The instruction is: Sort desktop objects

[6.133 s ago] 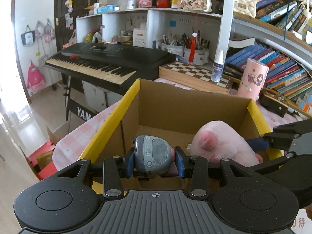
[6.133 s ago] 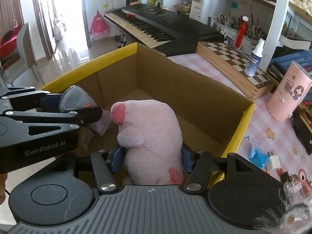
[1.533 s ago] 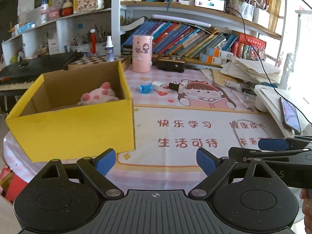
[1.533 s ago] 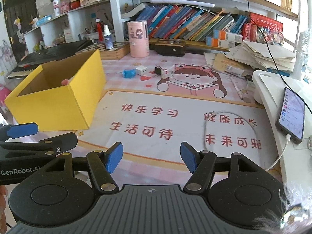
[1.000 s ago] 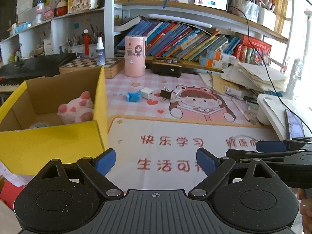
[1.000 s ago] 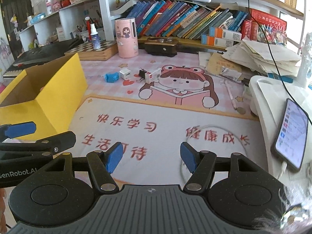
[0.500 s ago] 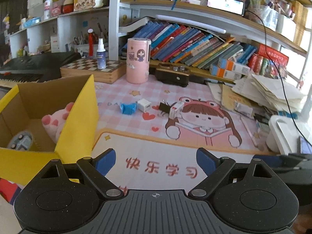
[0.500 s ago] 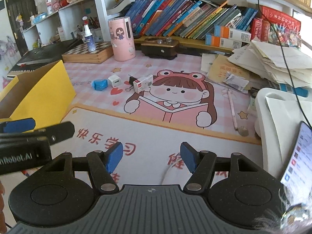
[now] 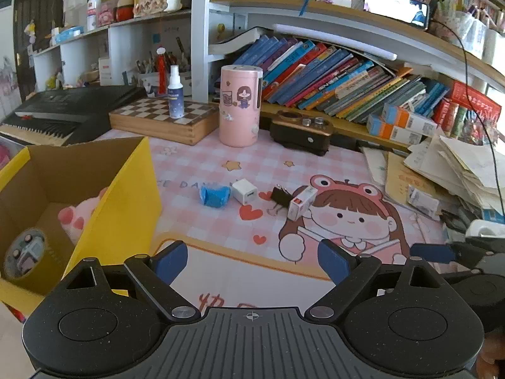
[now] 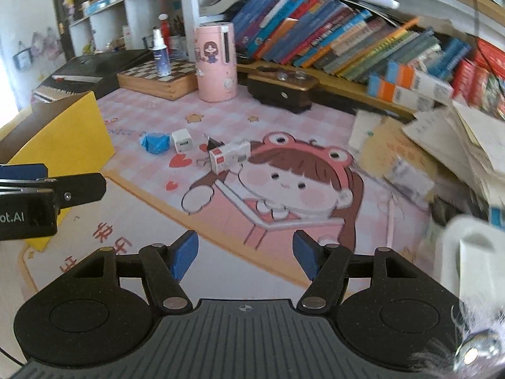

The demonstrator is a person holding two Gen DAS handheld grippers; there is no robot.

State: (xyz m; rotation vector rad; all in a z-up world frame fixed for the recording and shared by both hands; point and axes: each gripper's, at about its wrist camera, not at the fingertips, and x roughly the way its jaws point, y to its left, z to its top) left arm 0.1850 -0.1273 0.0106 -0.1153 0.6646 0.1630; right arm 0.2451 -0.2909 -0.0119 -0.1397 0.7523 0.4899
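Observation:
A row of small objects lies on the pink desk mat: a crumpled blue piece [image 9: 214, 196] [image 10: 155, 142], a white charger cube [image 9: 244, 191] [image 10: 182, 140], a black binder clip [image 9: 280, 196] and a small white-and-red box [image 9: 301, 202] [image 10: 229, 154]. The yellow cardboard box [image 9: 126, 208] [image 10: 68, 132] at the left holds a pink plush [image 9: 74, 218] and a grey round gadget [image 9: 23, 252]. My left gripper [image 9: 252, 260] is open and empty, short of the small objects. My right gripper [image 10: 245, 255] is open and empty above the cartoon girl print.
A pink cylinder [image 9: 241, 104], spray bottle [image 9: 175, 91] on a chessboard box [image 9: 164, 120], and a dark brown box [image 9: 301, 132] stand behind. Books line the shelf. Loose papers [image 9: 457, 164] pile at the right. A keyboard [image 9: 63, 110] sits far left.
Both grippers have moved forward over the mat toward the small objects, which now look nearer. The yellow box has slid toward the left edge of both views.

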